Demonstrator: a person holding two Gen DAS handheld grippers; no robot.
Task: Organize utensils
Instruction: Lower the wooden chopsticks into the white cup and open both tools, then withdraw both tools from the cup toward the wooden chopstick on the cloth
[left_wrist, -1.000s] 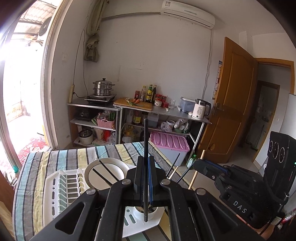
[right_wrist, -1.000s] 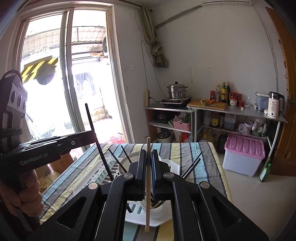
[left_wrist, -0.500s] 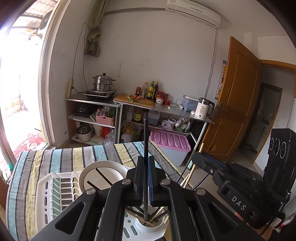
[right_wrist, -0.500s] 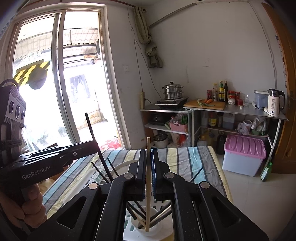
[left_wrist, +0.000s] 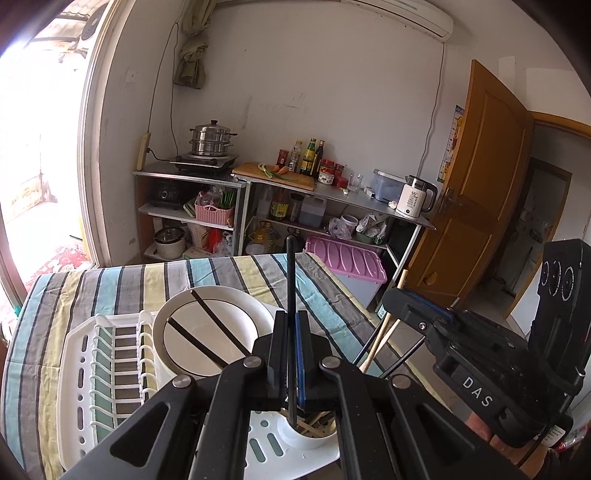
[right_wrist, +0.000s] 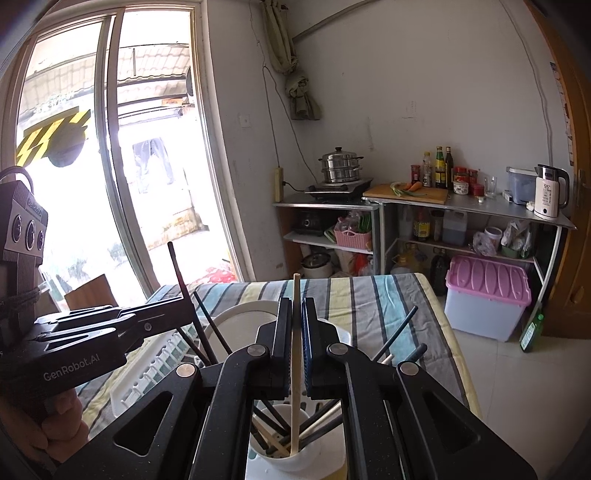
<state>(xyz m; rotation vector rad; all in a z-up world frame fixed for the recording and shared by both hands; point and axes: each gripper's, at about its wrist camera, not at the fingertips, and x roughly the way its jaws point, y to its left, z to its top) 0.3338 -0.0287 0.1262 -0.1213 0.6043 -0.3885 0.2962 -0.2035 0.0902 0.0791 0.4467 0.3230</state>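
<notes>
While both claws hover over the white utensil cup (right_wrist: 295, 452), each is clamped on one chopstick. The left claw (left_wrist: 291, 354) pinches a black chopstick (left_wrist: 290, 280) held upright, its lower tip inside the cup's rim among other sticks. The right claw (right_wrist: 295, 343) grips a pale wooden chopstick (right_wrist: 295, 369), also upright, its lower end inside the cup. The cup stands at the corner of a white dish rack (left_wrist: 85, 376) on the striped counter (left_wrist: 122, 280), beside a white plate (left_wrist: 207, 325) with two black chopsticks lying across it.
</notes>
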